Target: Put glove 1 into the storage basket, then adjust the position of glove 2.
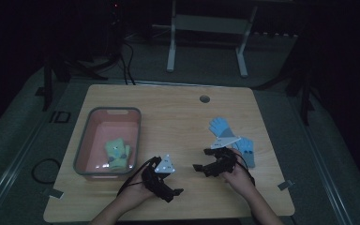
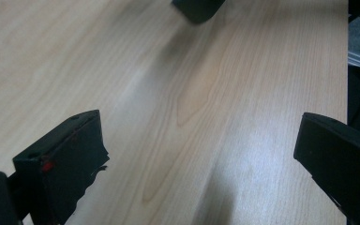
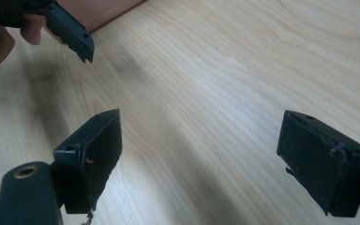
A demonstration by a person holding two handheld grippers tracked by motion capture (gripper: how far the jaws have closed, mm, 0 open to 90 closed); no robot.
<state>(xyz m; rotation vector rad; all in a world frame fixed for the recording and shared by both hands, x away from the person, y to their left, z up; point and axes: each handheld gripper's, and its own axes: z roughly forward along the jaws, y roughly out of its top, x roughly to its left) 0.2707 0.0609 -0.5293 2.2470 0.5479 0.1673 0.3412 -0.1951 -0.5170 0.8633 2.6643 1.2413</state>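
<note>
A pink tub (image 1: 85,140) with a grey rim sits on the left of the wooden desk (image 1: 178,117), holding a yellow-green cloth (image 1: 116,152).

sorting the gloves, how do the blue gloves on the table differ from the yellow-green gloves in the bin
The blue gloves lie on the bare wooden table, beyond the right gripper; the yellow-green gloves lie inside the grey-rimmed pink bin at the left. The blue ones are spread out, fingers showing, with one partly hidden behind the right gripper; the yellow-green ones sit bunched in a compact stack. Neither pair is held by a gripper.
</note>
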